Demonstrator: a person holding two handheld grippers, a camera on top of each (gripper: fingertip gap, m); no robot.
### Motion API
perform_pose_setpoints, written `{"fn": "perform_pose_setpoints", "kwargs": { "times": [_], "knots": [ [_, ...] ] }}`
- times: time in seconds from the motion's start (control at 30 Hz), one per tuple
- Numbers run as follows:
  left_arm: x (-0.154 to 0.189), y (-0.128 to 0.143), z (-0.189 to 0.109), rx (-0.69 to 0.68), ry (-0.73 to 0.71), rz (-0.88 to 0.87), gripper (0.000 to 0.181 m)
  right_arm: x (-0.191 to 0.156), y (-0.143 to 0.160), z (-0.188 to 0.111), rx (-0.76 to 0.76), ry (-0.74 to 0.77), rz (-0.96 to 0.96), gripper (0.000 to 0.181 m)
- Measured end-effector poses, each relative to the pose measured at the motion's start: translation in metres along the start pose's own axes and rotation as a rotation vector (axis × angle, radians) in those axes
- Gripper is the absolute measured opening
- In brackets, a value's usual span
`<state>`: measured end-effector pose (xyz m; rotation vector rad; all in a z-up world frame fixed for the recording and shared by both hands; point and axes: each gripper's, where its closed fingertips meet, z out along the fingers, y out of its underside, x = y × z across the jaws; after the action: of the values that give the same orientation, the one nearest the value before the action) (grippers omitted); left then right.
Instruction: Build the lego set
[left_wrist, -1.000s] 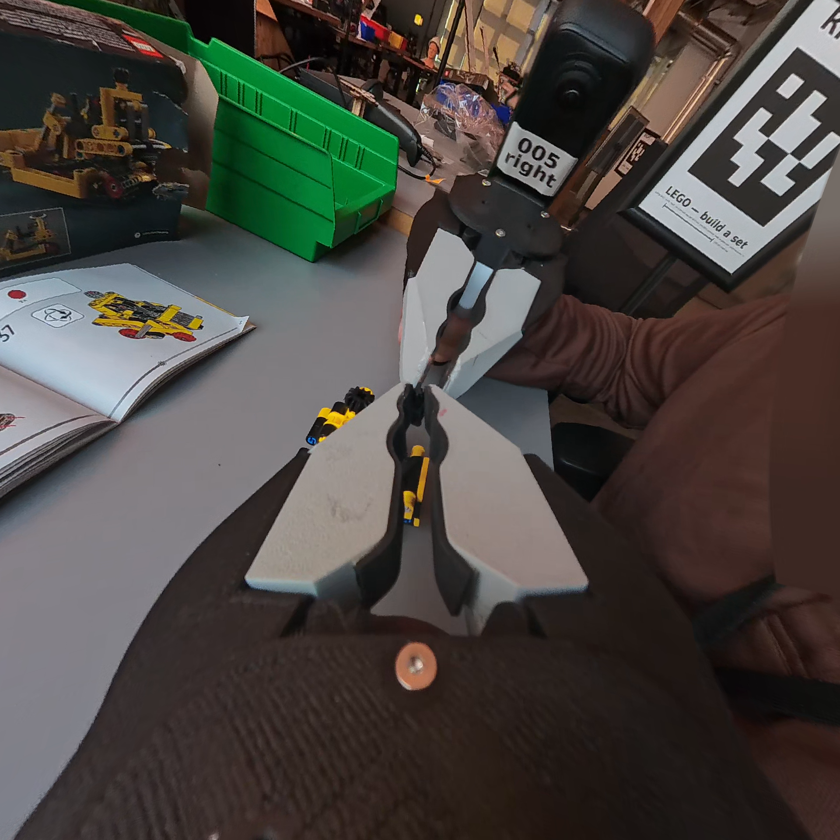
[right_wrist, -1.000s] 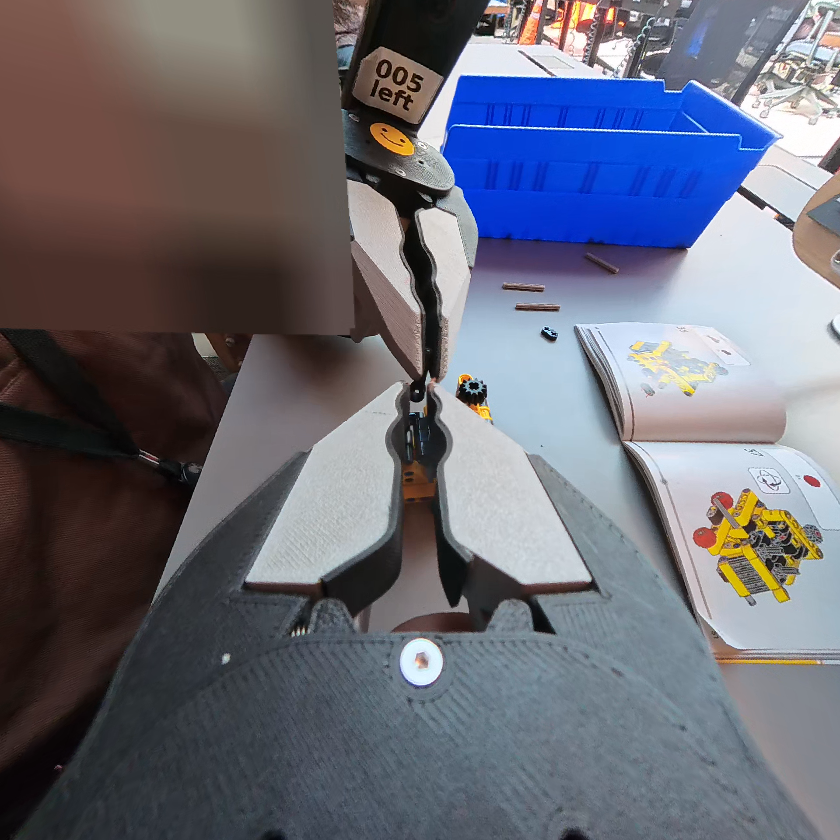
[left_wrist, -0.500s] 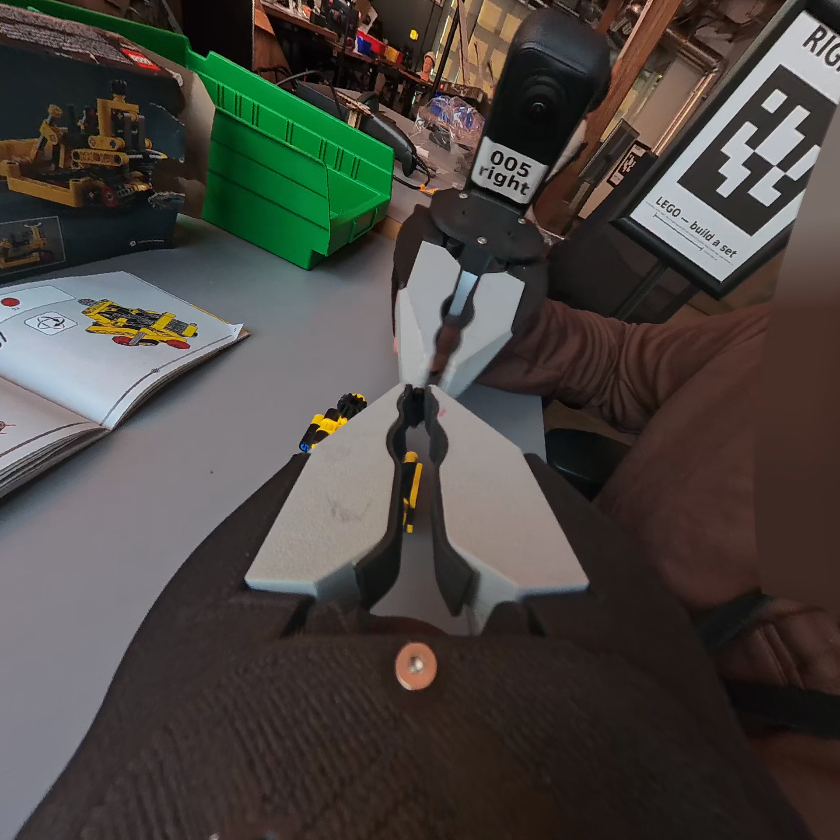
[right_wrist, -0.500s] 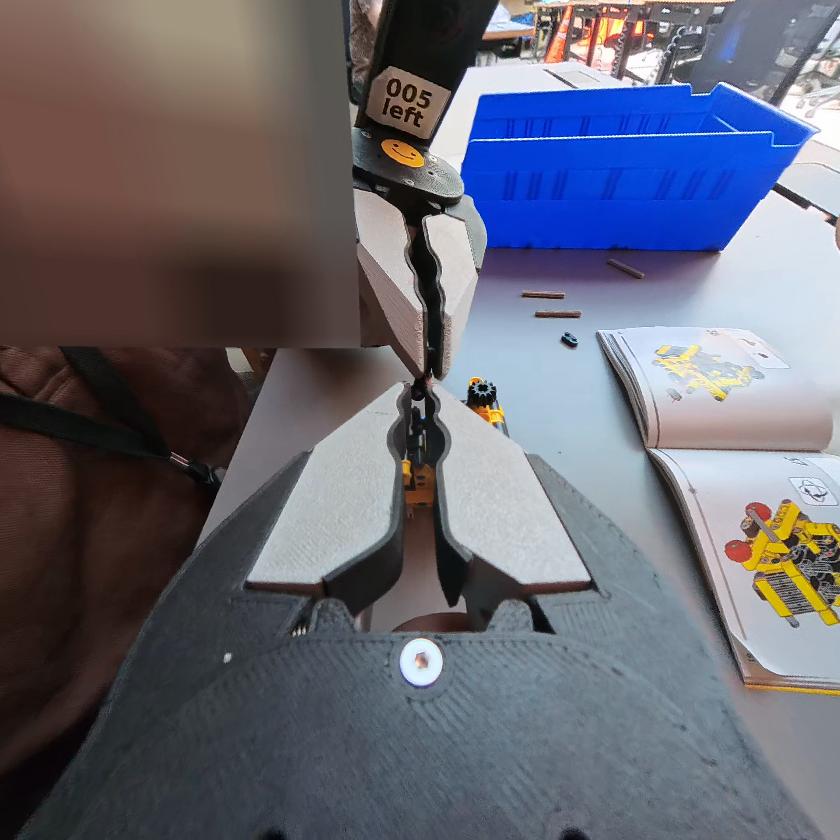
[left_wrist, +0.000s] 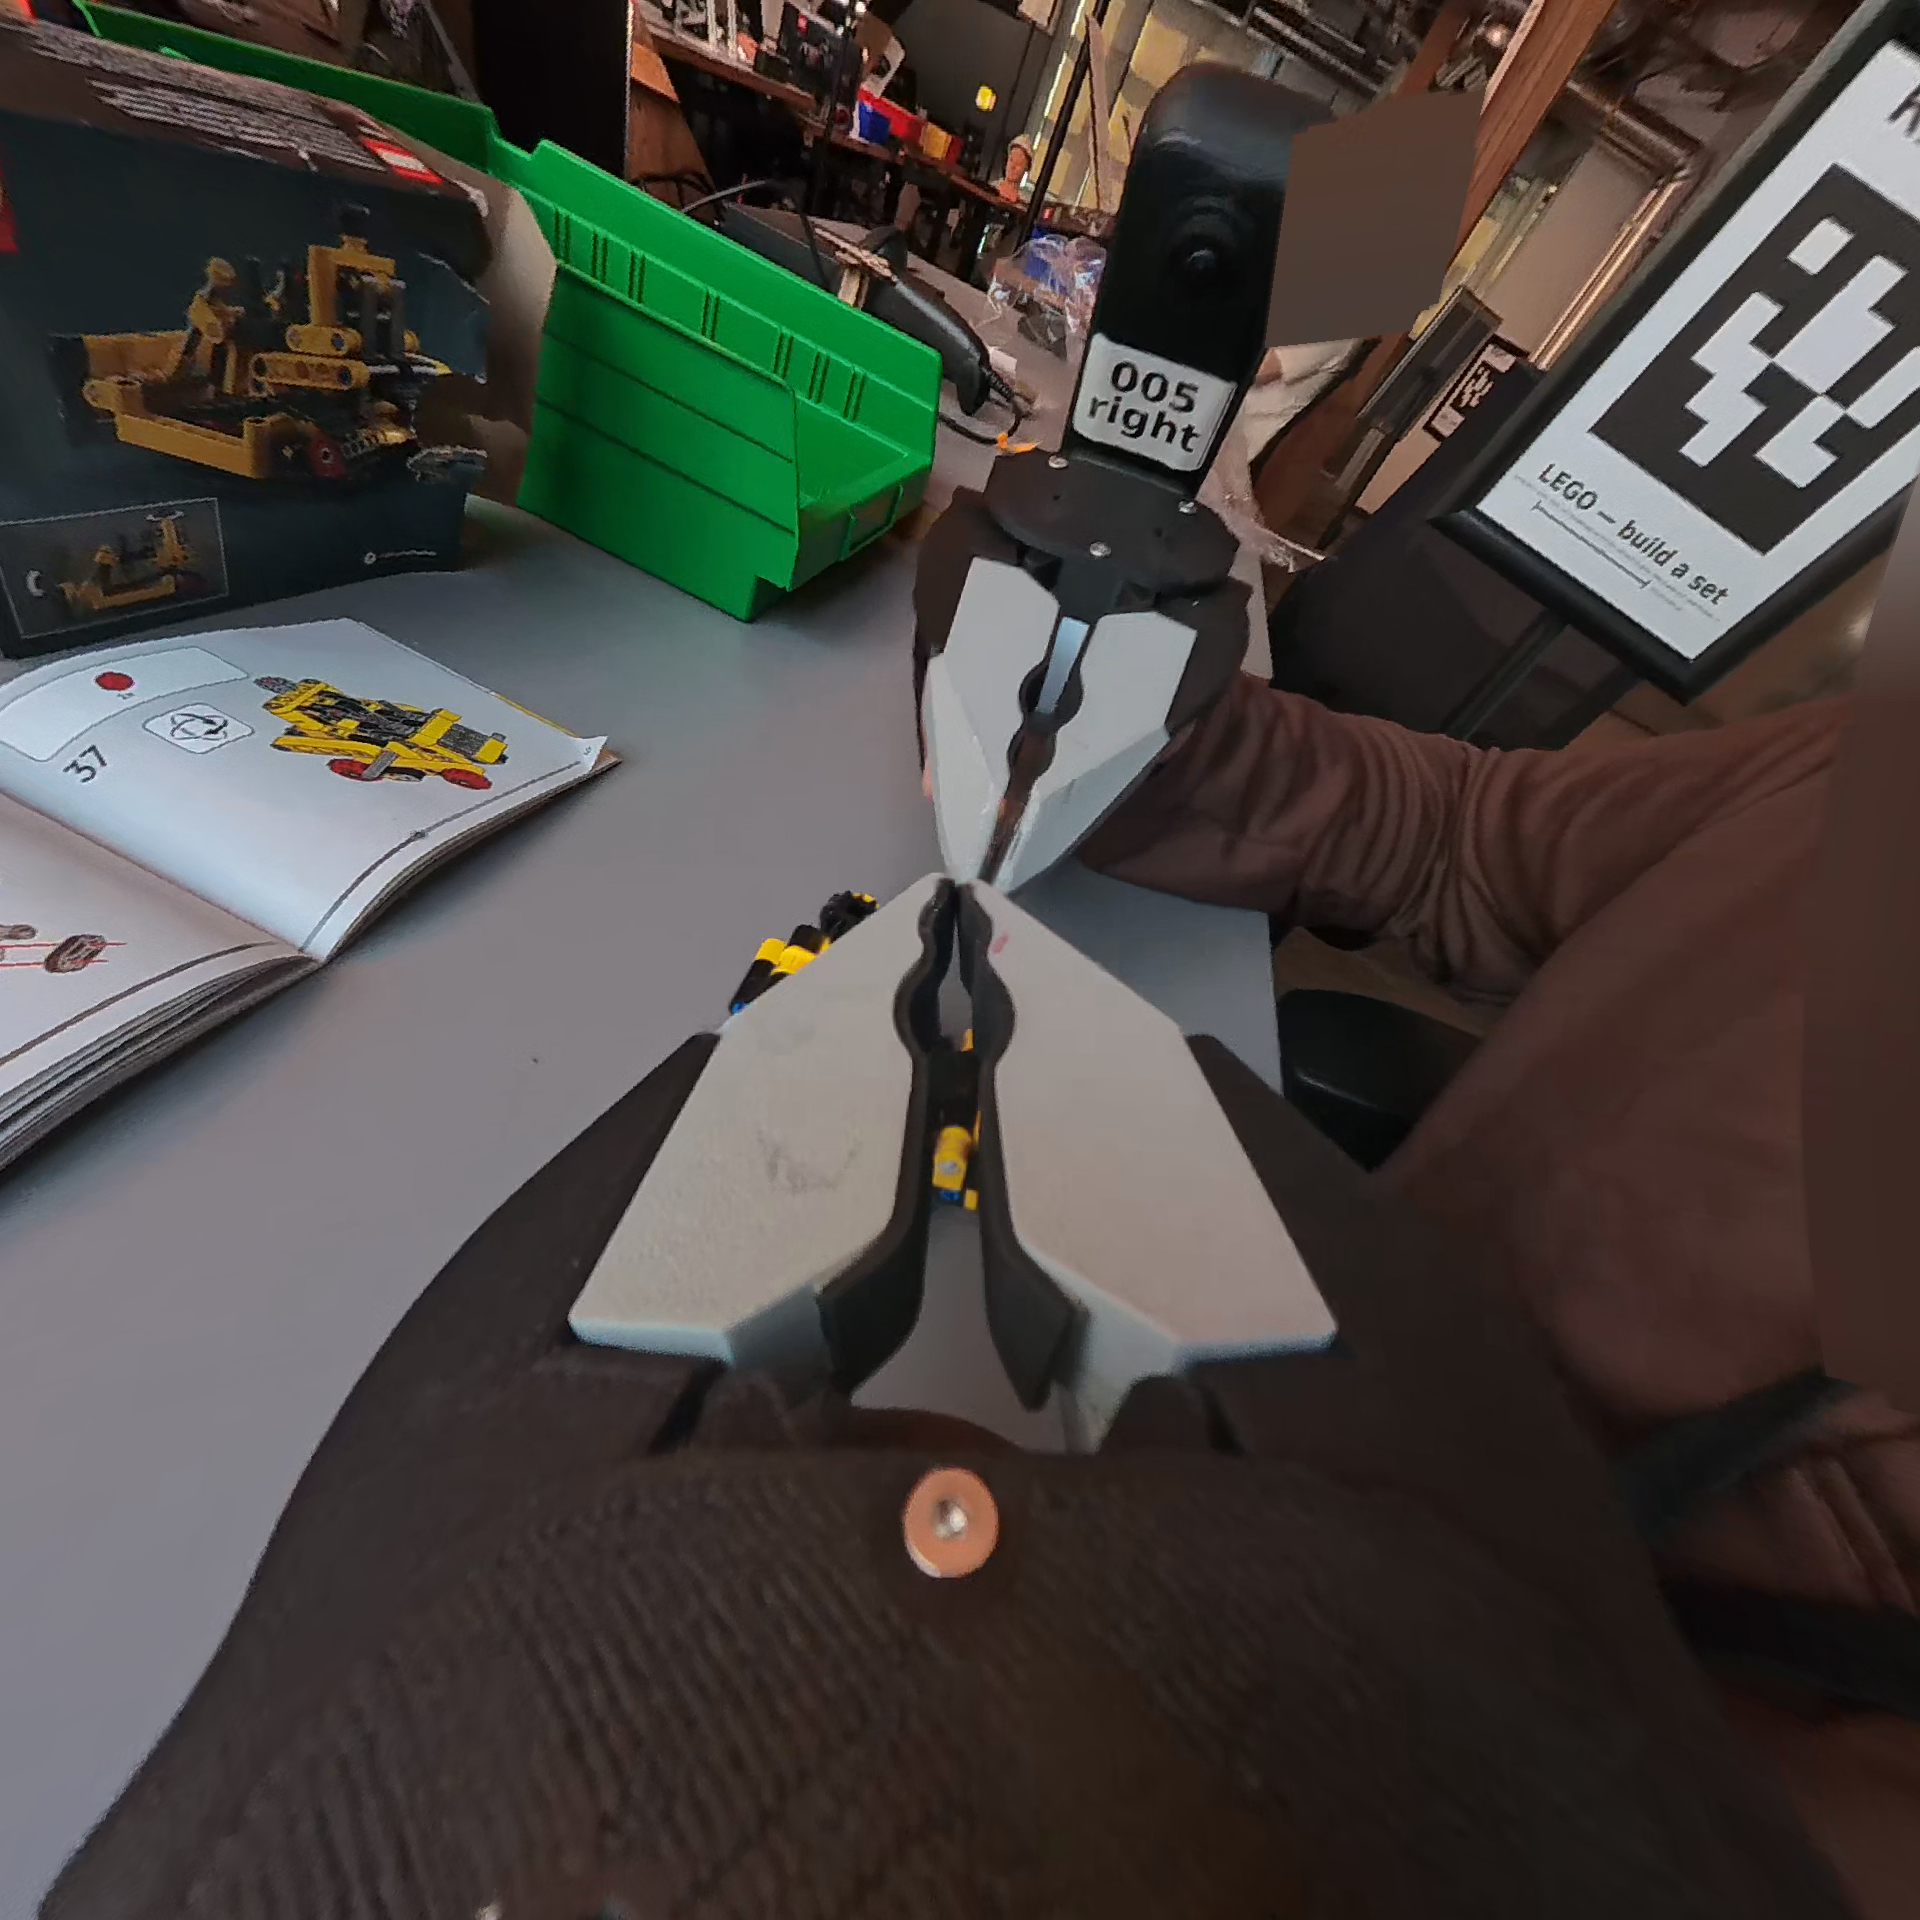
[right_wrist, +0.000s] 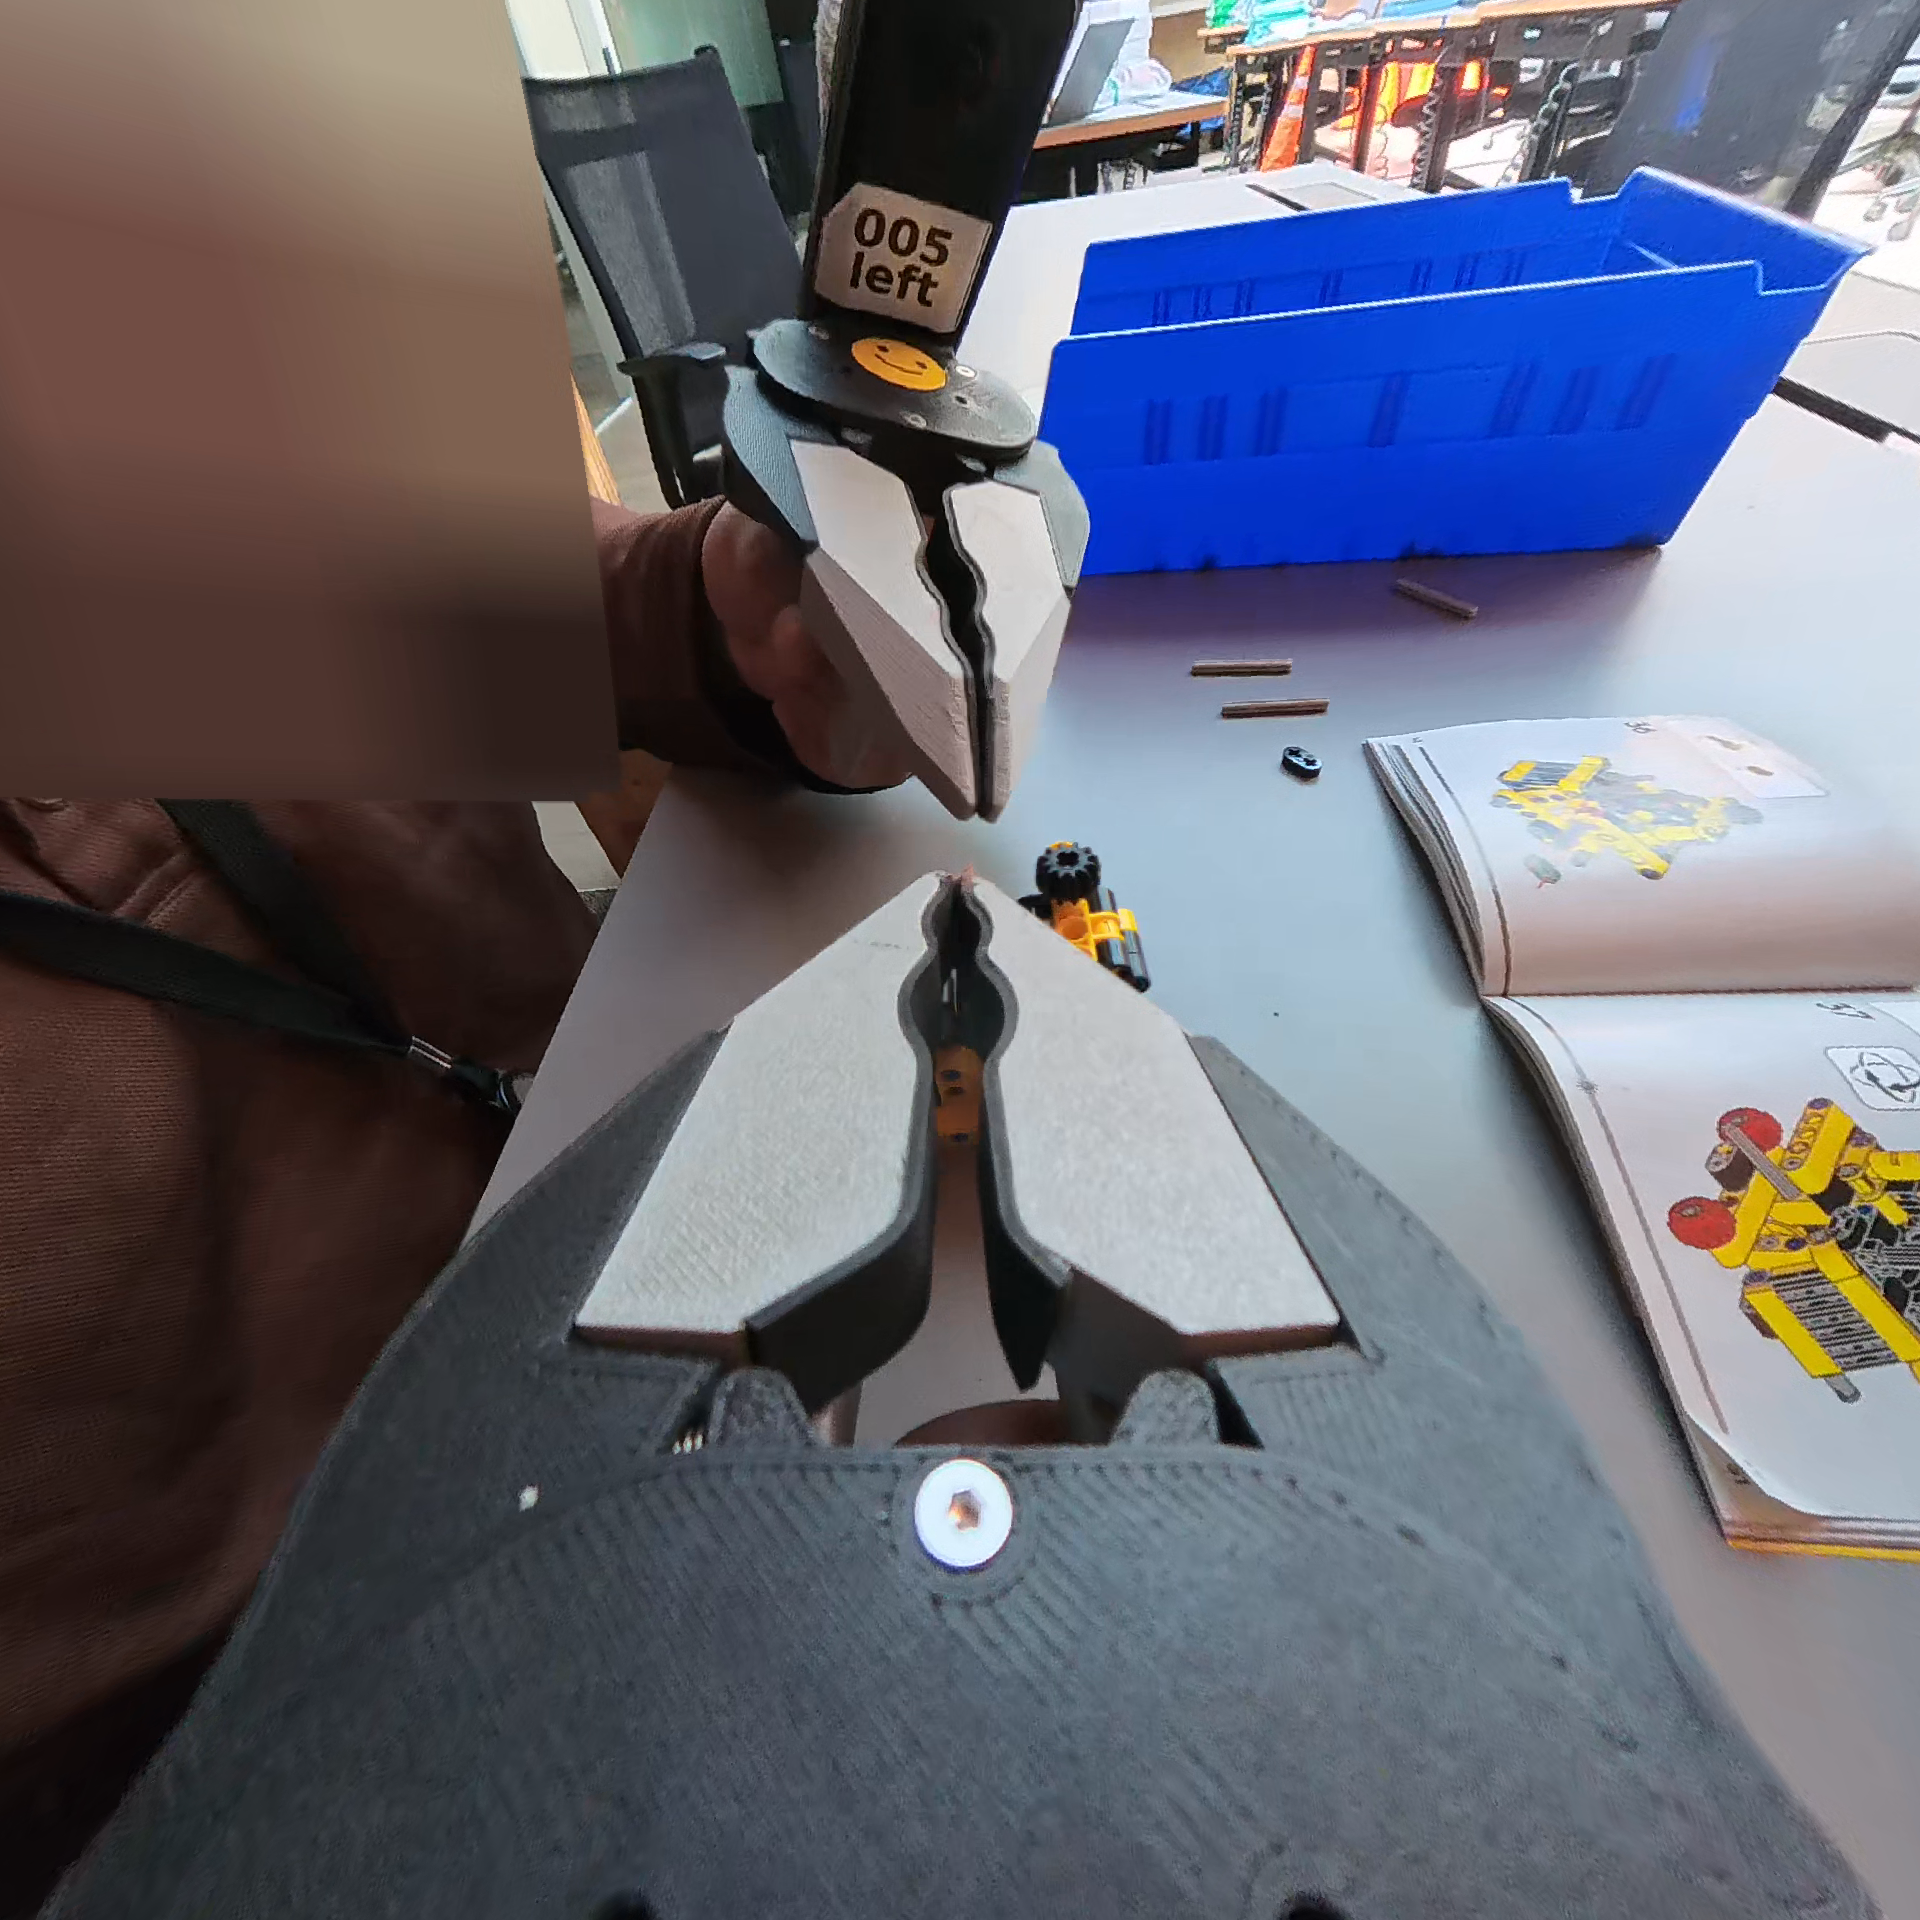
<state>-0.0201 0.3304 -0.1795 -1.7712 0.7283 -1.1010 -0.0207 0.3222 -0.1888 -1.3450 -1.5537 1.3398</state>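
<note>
- With both tools raised tip to tip over the near table edge, my left gripper (left_wrist: 954, 902) has its fingers pressed together; nothing shows between the tips.
- Right gripper (right_wrist: 958, 883) likewise closed at the tips. A speck of red sits there; whether it is a pinched piece, I cannot tell.
- Small yellow-and-black lego assembly (right_wrist: 1086, 920), with a black gear on its end, lies on the grey table (right_wrist: 1299, 935) just below and beside the tips.
- Farther out: loose black connector (right_wrist: 1301, 762), brown axle pieces (right_wrist: 1274, 709), open instruction booklet (right_wrist: 1662, 862), blue bin (right_wrist: 1403, 416); green bin (left_wrist: 717, 384) and set box (left_wrist: 239, 343) on my left.
- Judged step: between parts. Next calls for opening one tool, lowering it, and gripping the assembly squarely.
</note>
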Motion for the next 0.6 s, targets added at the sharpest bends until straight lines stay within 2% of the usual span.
{"fn": "perform_pose_setpoints", "kwargs": {
  "times": [0.17,0.23,0.37,0.5,0.6],
  "knots": [
    [-0.012,-0.009,-0.012,0.034,-0.046,0.030,0.000,0.004,-0.001,-0.007,-0.010,0.026,-0.013,0.000],
    [-0.022,-0.008,-0.022,0.007,-0.076,0.043,0.003,0.006,-0.002,-0.010,-0.010,0.042,-0.021,0.000],
    [-0.019,0.024,-0.044,-0.218,-0.046,0.061,0.018,0.010,-0.002,-0.013,-0.007,0.070,-0.030,0.000],
    [-0.041,0.049,-0.075,-0.385,-0.283,0.232,0.021,0.012,-0.006,-0.016,0.014,0.080,-0.028,0.000],
    [-0.041,0.065,-0.081,-0.440,-0.289,0.202,0.017,0.010,-0.009,-0.017,0.024,0.076,-0.031,0.000]
  ]
}}
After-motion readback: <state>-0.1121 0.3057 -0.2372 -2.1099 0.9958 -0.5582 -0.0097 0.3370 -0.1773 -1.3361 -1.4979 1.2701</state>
